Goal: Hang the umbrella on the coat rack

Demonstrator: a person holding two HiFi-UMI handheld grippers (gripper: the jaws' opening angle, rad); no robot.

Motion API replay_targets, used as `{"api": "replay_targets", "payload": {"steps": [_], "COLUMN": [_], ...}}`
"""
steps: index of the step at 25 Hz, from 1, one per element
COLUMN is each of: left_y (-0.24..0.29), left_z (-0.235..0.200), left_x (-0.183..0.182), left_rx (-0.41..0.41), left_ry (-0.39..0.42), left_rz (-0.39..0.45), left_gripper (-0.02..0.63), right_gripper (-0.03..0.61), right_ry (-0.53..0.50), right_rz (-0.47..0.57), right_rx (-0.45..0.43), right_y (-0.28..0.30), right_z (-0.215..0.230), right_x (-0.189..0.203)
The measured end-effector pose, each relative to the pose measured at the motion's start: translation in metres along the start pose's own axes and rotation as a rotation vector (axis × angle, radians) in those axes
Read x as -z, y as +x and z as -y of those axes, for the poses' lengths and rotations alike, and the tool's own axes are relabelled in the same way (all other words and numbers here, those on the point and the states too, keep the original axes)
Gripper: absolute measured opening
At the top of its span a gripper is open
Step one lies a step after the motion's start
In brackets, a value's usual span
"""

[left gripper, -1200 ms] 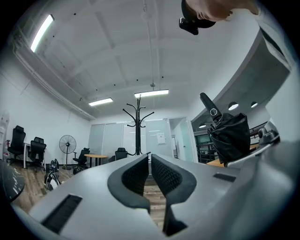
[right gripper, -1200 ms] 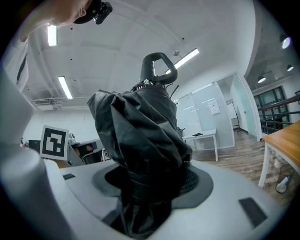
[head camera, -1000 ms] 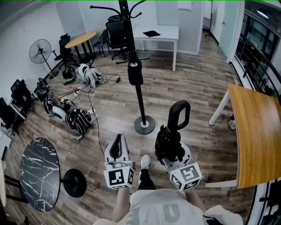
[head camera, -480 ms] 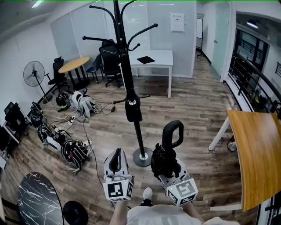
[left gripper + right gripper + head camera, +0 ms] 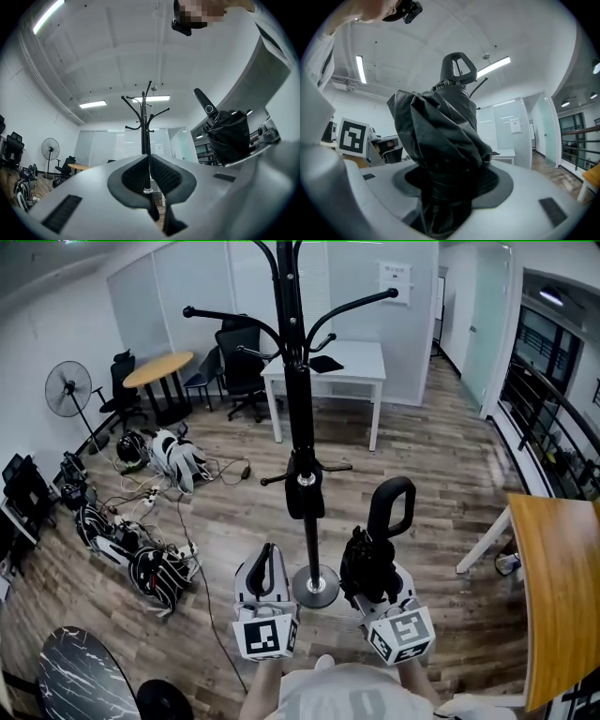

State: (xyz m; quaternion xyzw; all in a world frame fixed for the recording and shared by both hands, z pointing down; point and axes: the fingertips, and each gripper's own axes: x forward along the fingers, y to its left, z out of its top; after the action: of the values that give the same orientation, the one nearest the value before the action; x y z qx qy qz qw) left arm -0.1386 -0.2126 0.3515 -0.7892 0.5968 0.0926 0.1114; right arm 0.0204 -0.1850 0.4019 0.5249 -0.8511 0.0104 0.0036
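Held upright in the right gripper [image 5: 373,574], clenched round its bunched cloth: a folded black fabric umbrella [image 5: 366,557], loop handle [image 5: 389,502] topmost. In the right gripper view, both pads pressed into the folds low down. To the left, on the other side of the pole: the left gripper [image 5: 266,563], pressed closed on nothing, pointing towards that pole.

Straight ahead, between the two grippers and slightly farther: a tall black metal coat rack [image 5: 298,418], its round base [image 5: 315,587] on the wood-plank floor [image 5: 422,474]. Curved hooks [image 5: 370,304] spreading at the top, well above the umbrella's handle. Part-way up the pole, a black cylindrical holder [image 5: 305,493] with short side pegs.

Far behind the rack: a white rectangular tabletop [image 5: 352,367] and black office chairs [image 5: 239,362]. Far left: a round wooden tabletop [image 5: 157,369] and a standing fan [image 5: 67,390]. On the floor to the left: bags and cables [image 5: 150,563]. Near left: a round black marble tabletop [image 5: 80,681]. Right: a curved wooden tabletop [image 5: 562,577].
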Motion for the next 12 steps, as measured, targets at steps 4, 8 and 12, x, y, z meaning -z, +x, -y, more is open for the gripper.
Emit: {"api": "replay_targets", "payload": {"steps": [4,8,12], "left_y": [0.031,0.049,0.060], "left_z": [-0.023,-0.041,-0.035], "left_x": [0.013,0.023,0.029], "left_rx": [-0.016,-0.051,-0.049], "left_ry": [0.019,0.025,0.025], "left_rz": [-0.010,-0.036,-0.051], "left_gripper": [0.041,0.041,0.041], "right_gripper": [0.275,0.275,0.275], "right_ry": [-0.003,0.014,0.028], "right_rz": [0.007,-0.003,-0.015], "right_rx": [-0.011,-0.031,-0.038], "right_y": [0.042,0.070,0.080], "right_z": [0.010,0.017,0.026], "right_x": [-0.004,-0.003,0.002]}}
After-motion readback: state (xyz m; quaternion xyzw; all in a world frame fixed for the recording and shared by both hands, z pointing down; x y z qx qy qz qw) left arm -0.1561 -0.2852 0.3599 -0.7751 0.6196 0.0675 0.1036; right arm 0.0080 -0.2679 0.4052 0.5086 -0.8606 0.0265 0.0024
